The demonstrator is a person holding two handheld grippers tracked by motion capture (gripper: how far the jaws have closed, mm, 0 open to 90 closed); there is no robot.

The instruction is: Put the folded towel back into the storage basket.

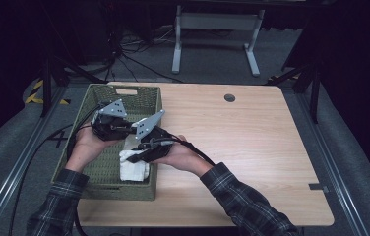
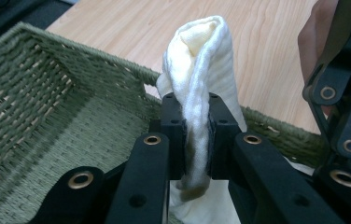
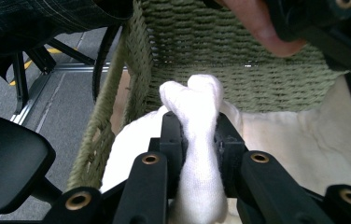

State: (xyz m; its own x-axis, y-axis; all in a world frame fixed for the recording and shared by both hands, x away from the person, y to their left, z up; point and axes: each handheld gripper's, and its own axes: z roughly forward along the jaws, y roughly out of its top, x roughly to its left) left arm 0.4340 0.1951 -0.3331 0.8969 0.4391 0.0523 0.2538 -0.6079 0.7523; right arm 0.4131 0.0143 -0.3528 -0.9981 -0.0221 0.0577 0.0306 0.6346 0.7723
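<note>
A white cloth [image 1: 134,166] lies folded in the near right corner of a green woven basket [image 1: 90,98] at the table's left side. In the left gripper view my left gripper [image 2: 195,135] is shut on a bunched fold of the cloth [image 2: 201,60], which rises between the jaws above the basket's rim [image 2: 117,63]. In the right gripper view my right gripper [image 3: 197,135] is shut on another white fold of the cloth [image 3: 194,100], low inside the basket near its woven wall [image 3: 239,51]. From above, the left gripper [image 1: 124,129] and the right gripper [image 1: 143,150] sit close together over the basket.
The wooden table [image 1: 252,147] stretches to the right of the basket, with a round cable hole [image 1: 230,98] near its far edge. A black chair part [image 3: 10,158] sits off the table's left side. A white desk frame [image 1: 217,29] stands on the floor beyond.
</note>
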